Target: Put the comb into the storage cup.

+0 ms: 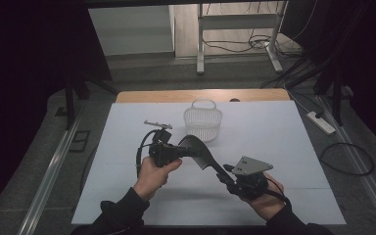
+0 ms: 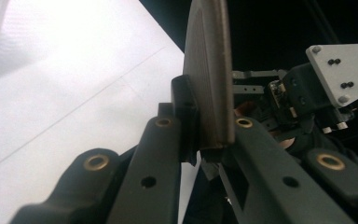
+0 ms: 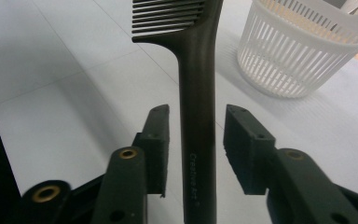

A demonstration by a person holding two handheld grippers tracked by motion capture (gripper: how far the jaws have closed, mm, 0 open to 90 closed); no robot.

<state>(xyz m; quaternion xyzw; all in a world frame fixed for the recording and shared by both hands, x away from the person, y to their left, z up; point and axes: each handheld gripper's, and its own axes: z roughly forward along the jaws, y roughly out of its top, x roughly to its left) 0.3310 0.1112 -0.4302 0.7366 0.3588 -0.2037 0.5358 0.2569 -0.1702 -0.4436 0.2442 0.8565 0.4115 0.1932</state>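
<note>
A black comb (image 1: 203,156) hangs above the white mat between my two grippers. My left gripper (image 1: 182,151) is shut on its toothed head; in the left gripper view the pads (image 2: 185,116) press the comb's flat side (image 2: 209,70). My right gripper (image 1: 225,177) stands at the handle end. In the right gripper view the handle (image 3: 196,93) runs up between the two jaws of my right gripper (image 3: 196,123), with a gap on each side and neither pad touching it. The right gripper's body with its grey plate (image 2: 340,70) also appears in the left gripper view.
A white slatted basket (image 1: 203,122) with a handle stands on the white mat (image 1: 284,147) just beyond the comb, seen close at upper right in the right gripper view (image 3: 298,56). The wooden table edge (image 1: 200,95) lies behind it. Cables and a power strip (image 1: 320,122) lie on the floor.
</note>
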